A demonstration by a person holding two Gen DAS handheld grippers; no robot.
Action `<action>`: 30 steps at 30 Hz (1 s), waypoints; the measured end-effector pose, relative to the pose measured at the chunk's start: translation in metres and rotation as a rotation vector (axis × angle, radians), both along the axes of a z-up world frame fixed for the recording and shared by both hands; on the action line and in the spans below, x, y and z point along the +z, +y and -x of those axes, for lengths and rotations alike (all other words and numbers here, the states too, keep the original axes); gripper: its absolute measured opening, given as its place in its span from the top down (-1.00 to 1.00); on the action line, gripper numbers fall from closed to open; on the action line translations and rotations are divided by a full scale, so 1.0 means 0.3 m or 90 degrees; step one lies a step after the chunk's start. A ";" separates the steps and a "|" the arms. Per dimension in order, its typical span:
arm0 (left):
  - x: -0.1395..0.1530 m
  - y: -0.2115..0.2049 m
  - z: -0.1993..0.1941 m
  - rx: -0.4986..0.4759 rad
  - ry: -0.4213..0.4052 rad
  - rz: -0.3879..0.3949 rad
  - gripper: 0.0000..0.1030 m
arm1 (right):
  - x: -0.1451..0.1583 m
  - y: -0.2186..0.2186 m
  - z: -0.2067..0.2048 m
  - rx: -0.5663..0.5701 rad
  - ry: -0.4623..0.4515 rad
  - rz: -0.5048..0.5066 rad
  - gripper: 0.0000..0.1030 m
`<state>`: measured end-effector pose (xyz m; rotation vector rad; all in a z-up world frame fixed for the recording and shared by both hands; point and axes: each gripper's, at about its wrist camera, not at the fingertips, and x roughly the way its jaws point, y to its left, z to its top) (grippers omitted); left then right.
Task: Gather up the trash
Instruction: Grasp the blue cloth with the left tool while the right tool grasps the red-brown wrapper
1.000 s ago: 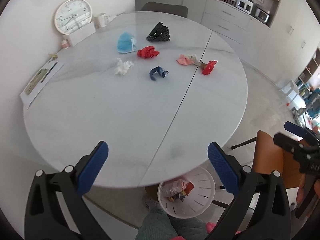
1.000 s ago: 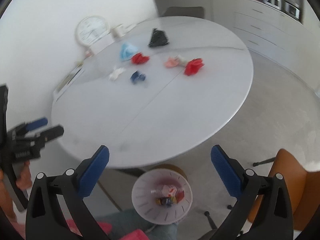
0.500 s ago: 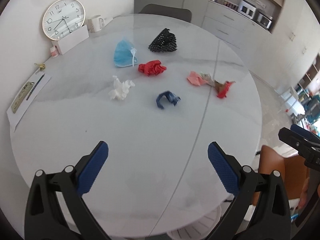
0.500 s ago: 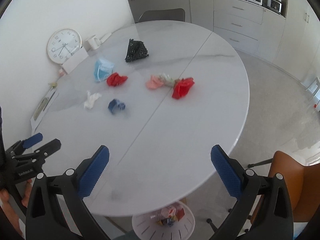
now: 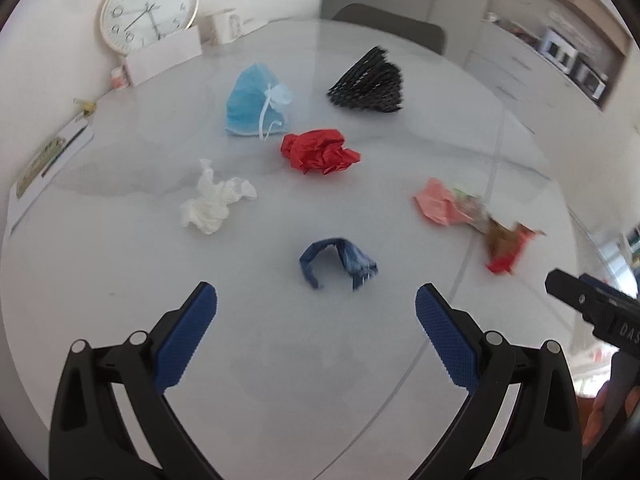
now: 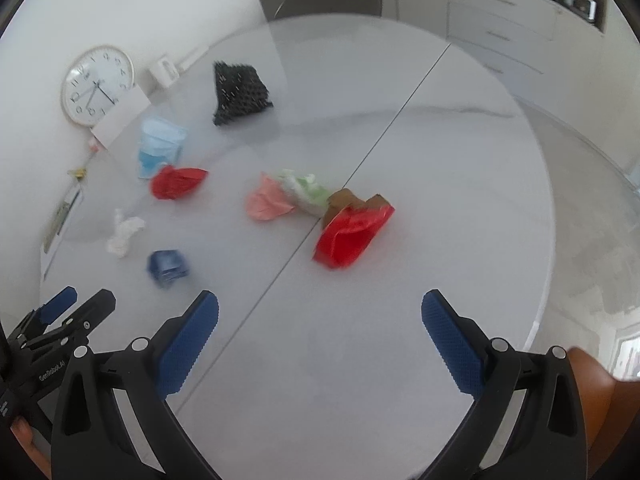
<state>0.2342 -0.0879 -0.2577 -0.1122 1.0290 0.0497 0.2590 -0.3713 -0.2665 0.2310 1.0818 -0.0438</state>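
Trash lies on a round white table [image 5: 280, 380]. My left gripper [image 5: 316, 320] is open and empty, just short of a crumpled dark blue scrap [image 5: 338, 260]. Beyond lie a white tissue [image 5: 214, 204], a red paper ball [image 5: 320, 150], a blue face mask [image 5: 256, 100], black foam netting [image 5: 368, 82] and a pink wad [image 5: 438, 204]. My right gripper [image 6: 320, 324] is open and empty, short of a red wrapper [image 6: 352, 232] that lies beside brown paper, a green-white wad [image 6: 306, 190] and the pink wad [image 6: 266, 202].
A wall clock [image 5: 148, 8], a white box, a mug [image 5: 222, 26] and a paper sheet [image 5: 48, 160] stand along the table's far left. A dark chair [image 6: 328, 2] is behind the table. An orange chair [image 6: 596, 392] is at the near right. Cabinets line the back.
Both grippers have moved forward from above the bin at the table's edge to over the table. The trash now looks larger and closer. The bin has left view. Both stayed open.
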 end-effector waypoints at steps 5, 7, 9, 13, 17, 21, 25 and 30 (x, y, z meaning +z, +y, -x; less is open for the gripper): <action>-0.092 -0.043 -0.110 0.060 0.013 -0.022 -0.84 | -0.103 -0.067 -0.097 0.010 0.014 -0.005 -0.96; -0.121 -0.054 -0.137 0.068 0.021 -0.029 -0.74 | -0.128 -0.086 -0.122 0.008 0.017 -0.016 -0.96; -0.152 -0.065 -0.165 0.067 0.034 -0.033 -0.59 | -0.144 -0.097 -0.136 0.003 0.018 -0.017 -0.96; -0.187 -0.072 -0.188 0.068 0.043 -0.042 -0.38 | -0.169 -0.097 -0.151 0.012 0.013 0.006 -0.96; -0.213 -0.088 -0.197 0.057 0.057 -0.065 -0.14 | -0.188 -0.084 -0.167 0.026 0.024 0.005 -0.96; -0.223 -0.094 -0.195 0.060 0.061 -0.063 -0.02 | -0.199 -0.078 -0.177 0.033 0.028 0.012 -0.96; -0.224 -0.088 -0.206 0.061 0.056 -0.047 0.23 | -0.209 -0.073 -0.185 0.048 0.034 0.021 -0.59; -0.221 -0.084 -0.197 0.054 0.055 -0.050 0.44 | -0.204 -0.076 -0.184 0.082 0.030 0.008 0.04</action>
